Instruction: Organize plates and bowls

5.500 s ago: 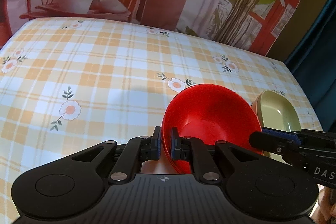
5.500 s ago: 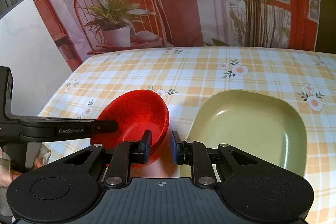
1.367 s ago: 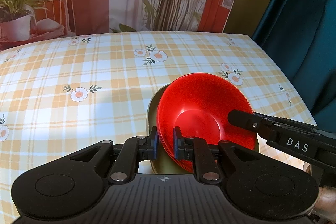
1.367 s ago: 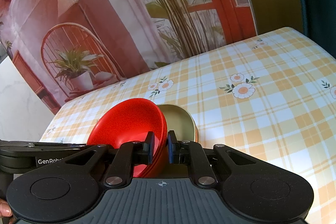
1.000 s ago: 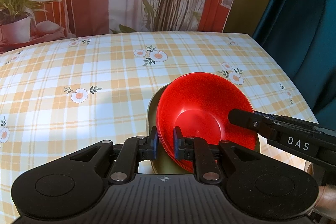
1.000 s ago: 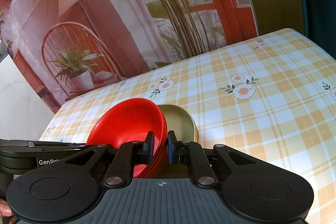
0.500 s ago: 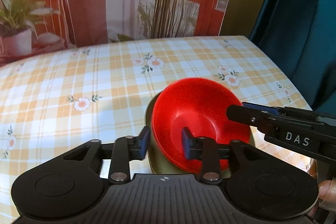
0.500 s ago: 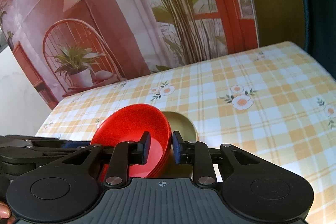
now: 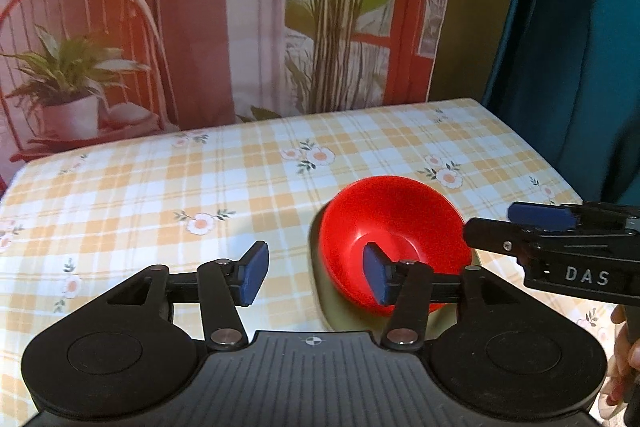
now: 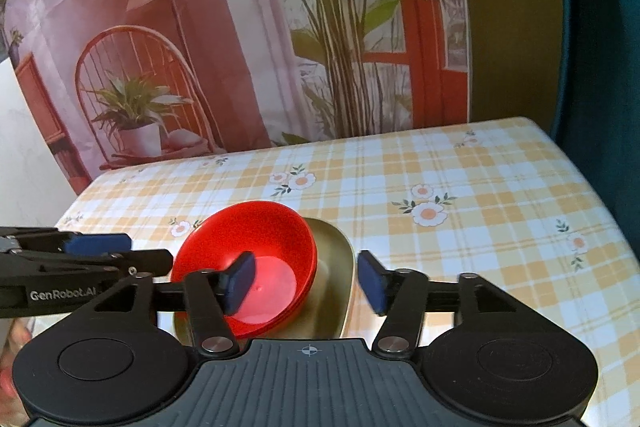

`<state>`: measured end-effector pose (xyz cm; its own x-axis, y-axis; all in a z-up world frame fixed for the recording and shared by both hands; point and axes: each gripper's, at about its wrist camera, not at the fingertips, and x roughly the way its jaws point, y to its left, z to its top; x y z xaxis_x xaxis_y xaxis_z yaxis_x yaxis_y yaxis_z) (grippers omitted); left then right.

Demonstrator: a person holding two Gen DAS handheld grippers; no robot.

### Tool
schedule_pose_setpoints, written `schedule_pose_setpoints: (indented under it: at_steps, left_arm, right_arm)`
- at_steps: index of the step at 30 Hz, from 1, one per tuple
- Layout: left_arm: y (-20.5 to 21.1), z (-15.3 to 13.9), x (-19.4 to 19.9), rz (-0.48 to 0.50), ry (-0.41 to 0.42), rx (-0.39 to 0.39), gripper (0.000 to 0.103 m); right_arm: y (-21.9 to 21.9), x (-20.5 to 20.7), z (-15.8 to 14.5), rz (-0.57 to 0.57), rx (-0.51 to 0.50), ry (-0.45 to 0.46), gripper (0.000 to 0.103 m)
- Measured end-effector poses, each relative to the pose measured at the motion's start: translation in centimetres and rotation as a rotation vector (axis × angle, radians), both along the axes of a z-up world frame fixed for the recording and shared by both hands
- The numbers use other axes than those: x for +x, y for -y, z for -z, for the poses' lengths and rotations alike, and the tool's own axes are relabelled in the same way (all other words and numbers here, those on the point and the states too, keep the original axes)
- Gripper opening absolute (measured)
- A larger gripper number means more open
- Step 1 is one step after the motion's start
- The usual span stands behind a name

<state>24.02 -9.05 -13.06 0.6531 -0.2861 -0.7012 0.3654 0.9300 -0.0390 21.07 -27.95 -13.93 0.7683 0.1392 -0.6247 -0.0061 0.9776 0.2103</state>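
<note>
A table with a yellow checked, flowery cloth (image 9: 248, 187) fills the room. Just ahead of the left claw (image 9: 314, 277) sits the red bowl (image 9: 390, 223), resting in the olive-green plate (image 10: 334, 267) — stacked, it seems, to keep them tidy. Both claws are opening; the left one holds nothing, though its right finger hangs over the bowl. The right claw (image 10: 306, 281) is empty too, straddling the rims of the bowl and plate. Far behind hangs a plant backdrop (image 10: 340, 27).

Warm, even daylight on my desk (image 9: 160, 195); the red bowl (image 9: 392, 227) casts a soft shadow. Slight motion blur smears the fingers (image 10: 240, 281), and fisheye bends the edges.
</note>
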Motion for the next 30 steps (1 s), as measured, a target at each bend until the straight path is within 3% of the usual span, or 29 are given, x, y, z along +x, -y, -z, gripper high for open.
schedule_pose_setpoints:
  at_steps: [4, 6, 10, 23, 30]
  left_arm:
    - [-1.0, -1.3, -1.4, -0.017, 0.052, 0.002, 0.08]
    - [-1.5, -2.2, -2.4, -0.029, 0.088, 0.009, 0.093]
    - [-2.8, -4.1, -4.2, -0.071, 0.151, 0.024, 0.103]
    - [-7.0, -9.3, -10.2, -0.192, 0.248, -0.014, 0.103]
    - [-8.4, -11.4, -13.0, -0.24, 0.308, -0.021, 0.103]
  right_arm:
    - [-0.8, -1.3, -1.3, -0.007, -0.019, 0.018, 0.077]
    - [-1.3, -2.1, -2.2, -0.009, -0.033, 0.033, 0.091]
    - [-2.4, -3.7, -4.0, -0.012, -0.049, 0.062, 0.102]
    - [-5.0, -9.2, -9.4, 0.003, -0.075, 0.145, 0.103]
    - [-5.8, -11.5, -10.7, 0.026, -0.093, 0.161, 0.103]
